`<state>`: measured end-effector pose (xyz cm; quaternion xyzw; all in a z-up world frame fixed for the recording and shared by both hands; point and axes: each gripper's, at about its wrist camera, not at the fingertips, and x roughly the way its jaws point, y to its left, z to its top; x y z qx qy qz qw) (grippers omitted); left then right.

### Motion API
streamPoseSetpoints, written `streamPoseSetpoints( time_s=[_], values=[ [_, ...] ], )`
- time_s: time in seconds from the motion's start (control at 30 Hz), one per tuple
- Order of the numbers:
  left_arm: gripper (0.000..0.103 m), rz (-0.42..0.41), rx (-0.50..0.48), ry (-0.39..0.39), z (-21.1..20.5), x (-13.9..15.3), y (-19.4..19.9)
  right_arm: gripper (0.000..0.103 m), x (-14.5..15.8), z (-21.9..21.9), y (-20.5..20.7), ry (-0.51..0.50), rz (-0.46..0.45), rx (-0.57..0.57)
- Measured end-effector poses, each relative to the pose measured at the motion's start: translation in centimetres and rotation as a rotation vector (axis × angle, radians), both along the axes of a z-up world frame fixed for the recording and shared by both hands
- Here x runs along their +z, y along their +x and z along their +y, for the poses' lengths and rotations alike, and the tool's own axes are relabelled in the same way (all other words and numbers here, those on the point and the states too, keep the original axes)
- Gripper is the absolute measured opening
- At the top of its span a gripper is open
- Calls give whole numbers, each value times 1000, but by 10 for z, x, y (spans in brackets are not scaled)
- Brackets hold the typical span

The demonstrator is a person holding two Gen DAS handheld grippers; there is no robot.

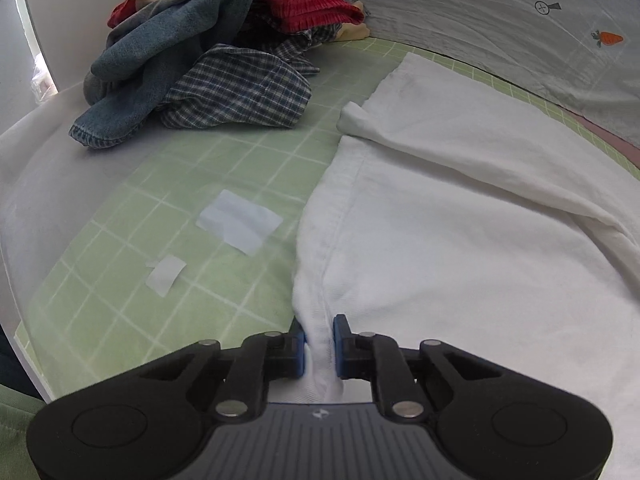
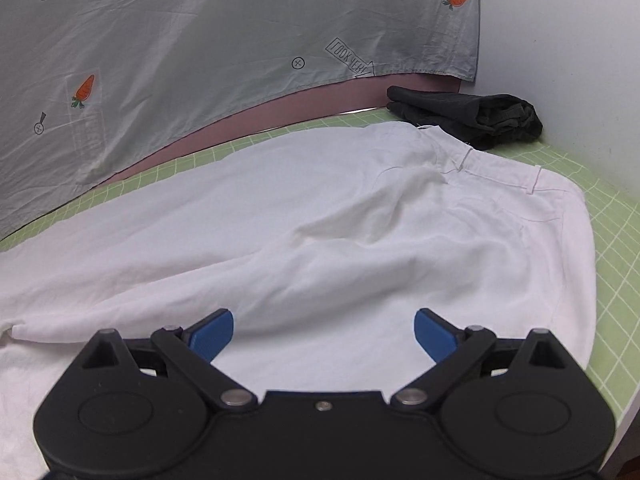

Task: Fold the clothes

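Green gridded matting (image 1: pixel 120 300) is lying under white trousers (image 2: pixel 320 220), whose hem the left gripper (image 1: pixel 319 350) is pinching while the right gripper (image 2: pixel 323 336) is hovering wide open above them.

A green grid-patterned mat (image 1: pixel 132 280) covers the surface. White trousers (image 1: pixel 460 240) lie spread across its right part, a heap of unfolded clothes (image 1: pixel 208 60) sits far left, and two white tape patches (image 1: pixel 238 220) lie near left. Dark folded clothing (image 2: pixel 468 118) rests at the far right corner.
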<state>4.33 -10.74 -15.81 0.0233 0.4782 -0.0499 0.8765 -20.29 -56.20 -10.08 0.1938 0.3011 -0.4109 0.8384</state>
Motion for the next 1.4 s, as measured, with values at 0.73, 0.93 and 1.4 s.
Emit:
streamPoseSetpoints(
  time_s=[0.73,0.93,1.4],
  values=[
    [38,56,145,36,43,1,-16,98,-3,6,-48,34,13,-137],
    [75,-12,201,-58,25,27,-43,98,-8,-42,-102,90,-18,-258],
    [79,74,167,-262,-82,17,-126,75,-33,-116,-158,417,-253,-276]
  ],
)
